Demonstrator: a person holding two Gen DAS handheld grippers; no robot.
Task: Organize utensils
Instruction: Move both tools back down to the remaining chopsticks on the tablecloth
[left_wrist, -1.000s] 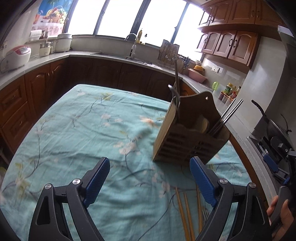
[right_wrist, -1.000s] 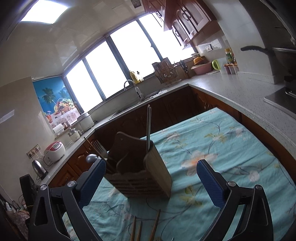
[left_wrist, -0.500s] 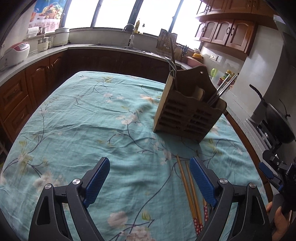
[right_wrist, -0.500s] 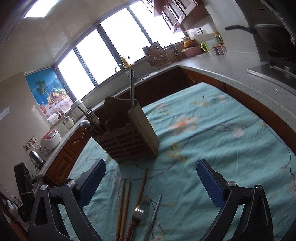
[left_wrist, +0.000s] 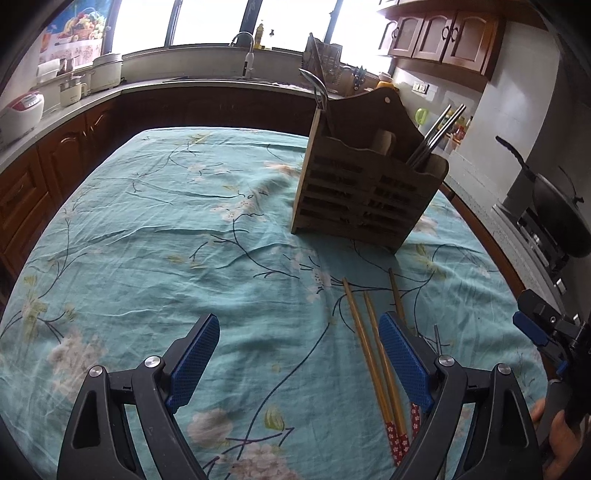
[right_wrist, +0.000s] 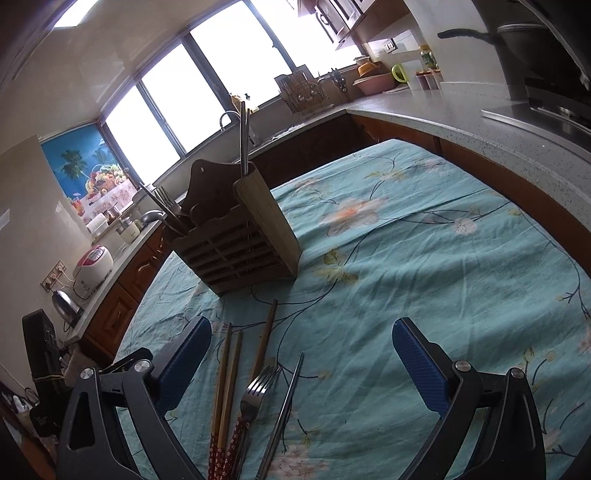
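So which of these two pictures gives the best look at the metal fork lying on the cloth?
The right wrist view: the silver metal fork lies in plain sight, tines showing, among the wooden chopsticks. In the left wrist view the fork is almost wholly hidden behind one blue-padded finger of the left gripper.

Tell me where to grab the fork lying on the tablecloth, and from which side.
Grip the fork at its narrow neck just below the tines, coming from above with the right gripper and its fingers straddling it. It lies flat between the wooden chopsticks and a metal chopstick, so side gaps are tight.
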